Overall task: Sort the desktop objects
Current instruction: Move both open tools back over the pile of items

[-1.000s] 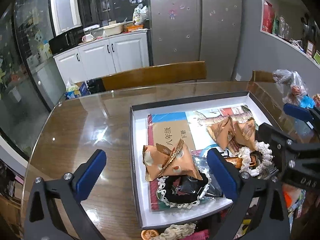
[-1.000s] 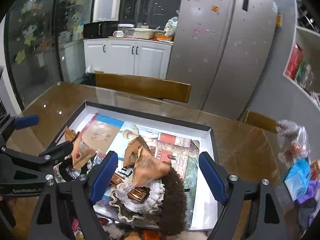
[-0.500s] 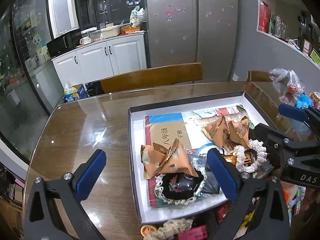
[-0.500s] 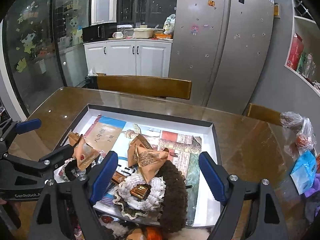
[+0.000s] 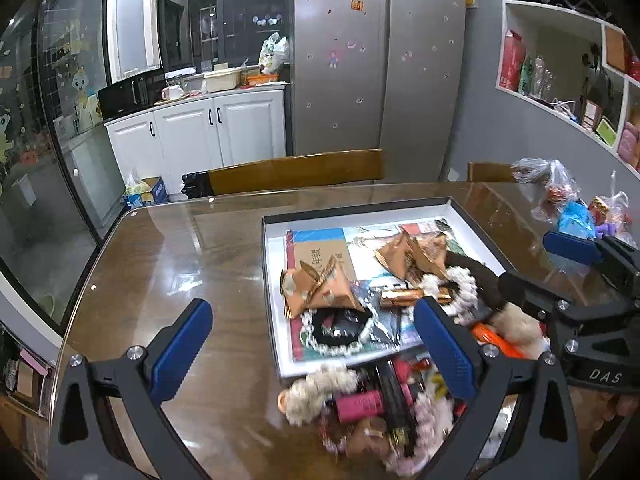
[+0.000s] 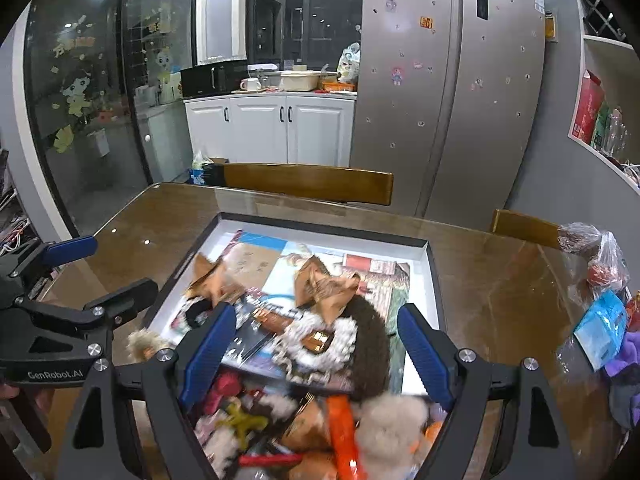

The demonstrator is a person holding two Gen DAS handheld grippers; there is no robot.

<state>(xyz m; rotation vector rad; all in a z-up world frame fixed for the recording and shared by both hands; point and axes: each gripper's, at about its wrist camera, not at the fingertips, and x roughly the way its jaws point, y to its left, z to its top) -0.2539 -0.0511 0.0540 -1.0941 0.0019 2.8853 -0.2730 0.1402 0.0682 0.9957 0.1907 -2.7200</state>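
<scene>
We judge the sorting partly done. Several things already lie in the shallow white tray (image 5: pixel 276 292), which sits toward the right half of the table (image 5: pixel 180 264): two tan triangular packets (image 5: pixel 320 288) (image 5: pixel 416 258), a black scrunchie with white lace trim (image 5: pixel 332 332) near the tray's near edge, a dark fuzzy scrunchie (image 6: pixel 368 344) and a small gold-wrapped bar (image 5: pixel 404 294), all resting on printed sheets that line the tray's floor. What is left, by our reading, is the loose pile (image 5: pixel 372 408) just outside the tray's near edge, between it and the table's near edge: fluffy hair ties, a pink tube, something orange (image 6: pixel 340 424) and more, too blurred to name one by one. Bagged items (image 6: pixel 596 280) sit at the table's right edge; we cannot say whether they belong to the job.

Our left gripper (image 5: pixel 308 352) is spread wide with nothing between its blue pads, hanging over the tray's near left corner. Our right gripper (image 6: pixel 316 352) is likewise wide apart and empty-handed, above the fuzzy scrunchie and the pile.

As for writing: the left gripper's body reads "GenRobot.AI" in the right wrist view, and the right gripper's body shows "DAS" in the left wrist view. A brown sheet (image 5: pixel 320 254) in the tray carries Chinese characters we cannot read with confidence. Other labels are too small.
</scene>
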